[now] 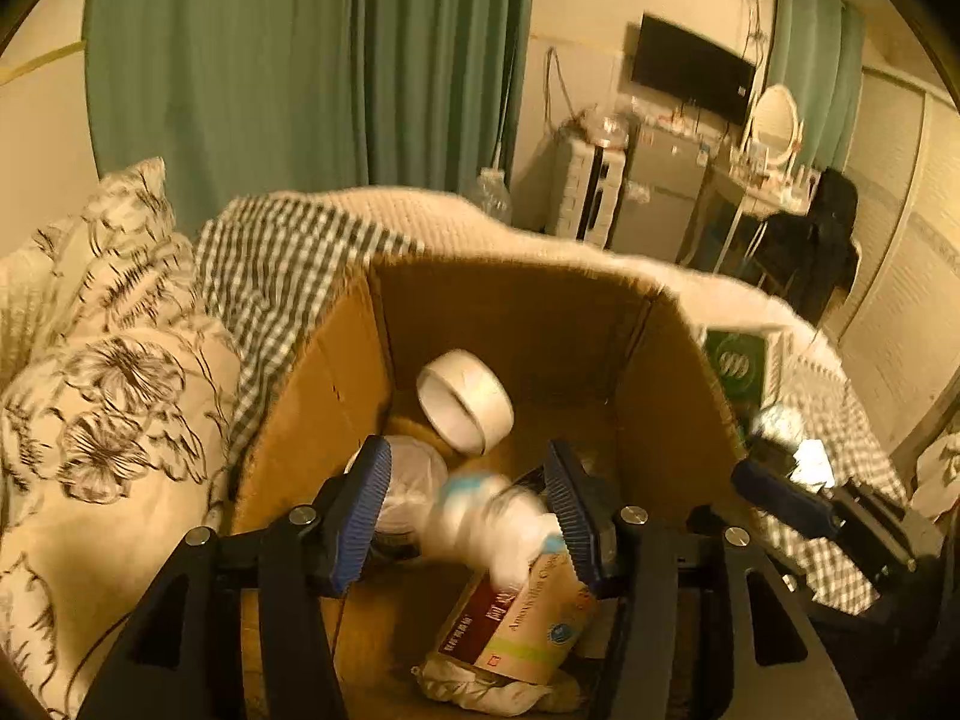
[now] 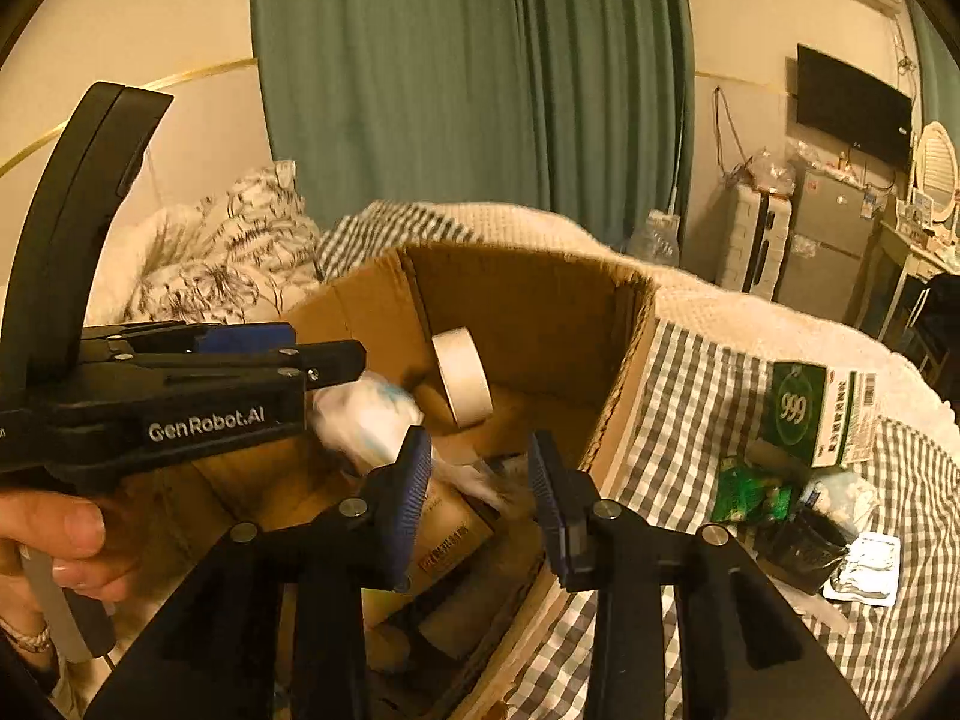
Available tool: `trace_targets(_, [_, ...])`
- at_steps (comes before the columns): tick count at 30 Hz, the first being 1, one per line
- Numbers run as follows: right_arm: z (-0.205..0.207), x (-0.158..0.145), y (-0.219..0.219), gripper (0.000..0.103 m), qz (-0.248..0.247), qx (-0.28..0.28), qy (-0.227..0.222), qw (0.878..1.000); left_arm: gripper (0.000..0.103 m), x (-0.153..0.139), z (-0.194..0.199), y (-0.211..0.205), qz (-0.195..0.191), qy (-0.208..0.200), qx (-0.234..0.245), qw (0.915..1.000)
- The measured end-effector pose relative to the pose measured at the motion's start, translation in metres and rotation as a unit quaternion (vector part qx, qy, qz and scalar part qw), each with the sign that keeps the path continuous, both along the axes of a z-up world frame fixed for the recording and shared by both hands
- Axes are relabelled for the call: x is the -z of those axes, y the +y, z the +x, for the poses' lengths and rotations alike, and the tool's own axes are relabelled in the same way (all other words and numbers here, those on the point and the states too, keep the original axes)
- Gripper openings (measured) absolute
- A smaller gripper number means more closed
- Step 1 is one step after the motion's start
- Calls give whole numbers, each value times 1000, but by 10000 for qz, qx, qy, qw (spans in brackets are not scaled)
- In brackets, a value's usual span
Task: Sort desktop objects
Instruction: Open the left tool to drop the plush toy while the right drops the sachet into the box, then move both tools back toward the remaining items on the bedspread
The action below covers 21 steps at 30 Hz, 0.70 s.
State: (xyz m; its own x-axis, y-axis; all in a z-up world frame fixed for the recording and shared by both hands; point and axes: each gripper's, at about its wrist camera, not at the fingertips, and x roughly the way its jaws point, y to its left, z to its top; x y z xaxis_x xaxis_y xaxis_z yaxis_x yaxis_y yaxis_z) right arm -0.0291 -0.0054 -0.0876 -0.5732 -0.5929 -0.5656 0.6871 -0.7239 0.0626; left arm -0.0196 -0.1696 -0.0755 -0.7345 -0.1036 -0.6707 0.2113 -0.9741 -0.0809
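An open cardboard box (image 1: 522,282) (image 2: 624,372) sits on the bed. In it lie a white tape roll (image 1: 465,399) (image 2: 462,384), a clear lidded tub (image 1: 414,480) and a medicine carton (image 1: 528,618). My left gripper (image 1: 468,510) hangs over the box, jaws apart. A blurred white pack with blue marks (image 1: 486,516) (image 2: 366,420) lies between them, clear of the left pad. My right gripper (image 2: 480,498) is over the box's right side, open, with only a blurred white wisp in the gap. It also shows as the right gripper (image 1: 780,492) in the left wrist view.
On the checked bedcover (image 2: 690,396) right of the box lie a green 999 carton (image 2: 816,414) (image 1: 735,366), a green packet (image 2: 750,492), a black item (image 2: 804,546) and a blister pack (image 2: 864,570). Floral pillows (image 1: 120,408) are left of the box. A person's hand (image 2: 54,534) holds the left gripper.
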Motion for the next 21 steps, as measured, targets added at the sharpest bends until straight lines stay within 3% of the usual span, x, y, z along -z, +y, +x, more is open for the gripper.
trace_targets(6, [12, -20, 14, 35, -182, 107, 249, 9995, 66, -27, 15, 10, -7, 436, 101, 9990])
trace_targets(8, [16, -25, 18, 37, -250, 129, 319, 9991, 72, -34, 19, 13, -6, 535, 154, 9985])
trace_targets(10, [22, -32, 23, 50, -317, 177, 439, 9984, 75, -39, 21, 17, 43, 586, 221, 9980])
trace_targets(14, [28, -43, 36, 56, -429, 320, 594, 9968, 77, -45, 23, 25, 3, 622, 256, 9977])
trace_targets(16, [30, -50, 44, 66, -528, 428, 652, 9956, 80, -47, 25, 27, 23, 671, 258, 9974])
trace_targets(21, [33, -64, 67, 76, -695, 648, 729, 9928, 89, -52, 31, 35, 108, 779, 289, 9965])
